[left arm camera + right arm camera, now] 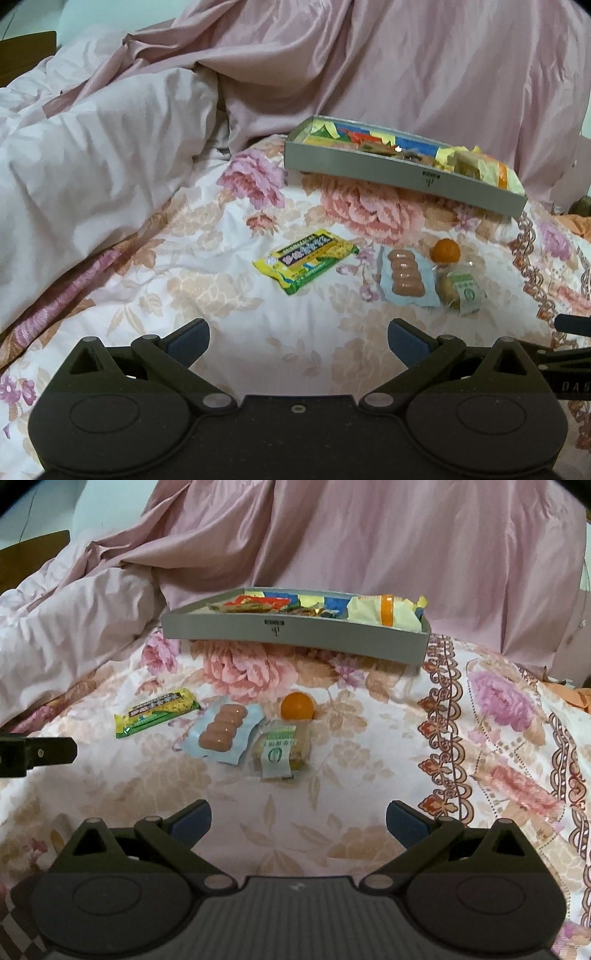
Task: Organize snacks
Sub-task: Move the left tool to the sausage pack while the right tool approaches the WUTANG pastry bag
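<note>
Several snacks are already packed in the tray [295, 637] at twelve o'clock. Four are left on the bedspread [280, 834]: bar [157, 712] at ten o'clock, sausages [221, 731], jelly [297, 706] and cake [280, 755] nearer centre. Left gripper [298, 341] and right gripper [298, 821] are held spread, empty.

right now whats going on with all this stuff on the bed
A person is sorting snacks with a handheld gripper in each hand. Both the left gripper and the right gripper are open and hold nothing, hovering above the floral bedspread. Four snacks lie loose: a yellow-green bar, a sausage pack, an orange jelly cup and a wrapped pastry. Beyond them the grey tray already holds several packets.
</note>
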Action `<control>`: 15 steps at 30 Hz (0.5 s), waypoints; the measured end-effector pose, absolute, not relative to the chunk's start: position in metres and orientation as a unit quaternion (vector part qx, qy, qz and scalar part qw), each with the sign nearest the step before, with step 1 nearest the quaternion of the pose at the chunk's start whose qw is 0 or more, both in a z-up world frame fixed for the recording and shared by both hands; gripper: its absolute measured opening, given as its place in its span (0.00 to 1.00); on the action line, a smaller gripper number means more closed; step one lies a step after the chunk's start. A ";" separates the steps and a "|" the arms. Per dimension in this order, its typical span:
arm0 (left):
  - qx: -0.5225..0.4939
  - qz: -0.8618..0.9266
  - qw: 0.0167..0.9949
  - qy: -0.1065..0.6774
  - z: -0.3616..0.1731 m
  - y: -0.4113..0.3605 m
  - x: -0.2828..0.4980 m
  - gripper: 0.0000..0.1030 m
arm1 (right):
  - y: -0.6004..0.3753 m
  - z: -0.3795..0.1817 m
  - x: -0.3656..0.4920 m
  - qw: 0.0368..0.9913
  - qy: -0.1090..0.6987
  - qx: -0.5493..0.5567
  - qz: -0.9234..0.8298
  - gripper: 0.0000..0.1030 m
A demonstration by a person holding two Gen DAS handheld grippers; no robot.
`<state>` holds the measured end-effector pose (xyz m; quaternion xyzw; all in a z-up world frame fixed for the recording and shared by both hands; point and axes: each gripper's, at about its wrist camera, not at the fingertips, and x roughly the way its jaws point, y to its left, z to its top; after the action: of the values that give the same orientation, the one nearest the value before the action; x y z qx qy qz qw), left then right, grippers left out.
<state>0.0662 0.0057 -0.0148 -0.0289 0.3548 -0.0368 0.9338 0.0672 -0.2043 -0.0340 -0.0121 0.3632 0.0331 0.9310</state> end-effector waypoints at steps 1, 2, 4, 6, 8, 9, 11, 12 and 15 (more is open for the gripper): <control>-0.027 -0.038 0.933 0.357 -0.016 0.005 0.067 0.99 | -0.205 -0.035 0.069 0.930 0.365 -0.011 0.033 1.00; -0.026 -0.038 0.932 0.359 -0.017 0.004 0.069 0.99 | -0.205 -0.036 0.070 0.930 0.367 -0.010 0.033 1.00; -0.025 -0.040 0.931 0.362 -0.019 0.002 0.071 0.99 | -0.206 -0.039 0.073 0.928 0.371 -0.009 0.032 1.00; -0.024 -0.042 0.930 0.365 -0.021 0.000 0.075 0.99 | -0.207 -0.041 0.075 0.927 0.374 -0.009 0.031 1.00; -0.023 -0.044 0.929 0.366 -0.022 -0.002 0.079 0.99 | -0.208 -0.043 0.078 0.926 0.376 -0.008 0.030 1.00; -0.021 -0.045 0.929 0.367 -0.022 -0.003 0.081 0.99 | -0.208 -0.044 0.079 0.926 0.377 -0.008 0.030 1.00; -0.018 -0.048 0.928 0.369 -0.023 -0.005 0.085 0.99 | -0.209 -0.046 0.081 0.926 0.377 -0.007 0.029 1.00; -0.017 -0.049 0.928 0.369 -0.023 -0.006 0.087 0.99 | -0.209 -0.047 0.083 0.926 0.378 -0.007 0.029 1.00; -0.013 -0.050 0.927 0.372 -0.023 -0.009 0.095 0.99 | -0.209 -0.049 0.089 0.927 0.374 -0.019 0.029 1.00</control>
<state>0.0947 -0.0092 -0.0234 -0.0132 0.3718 -0.0501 0.9269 0.0893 -0.2092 -0.0493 -0.0193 0.3741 0.0288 0.9267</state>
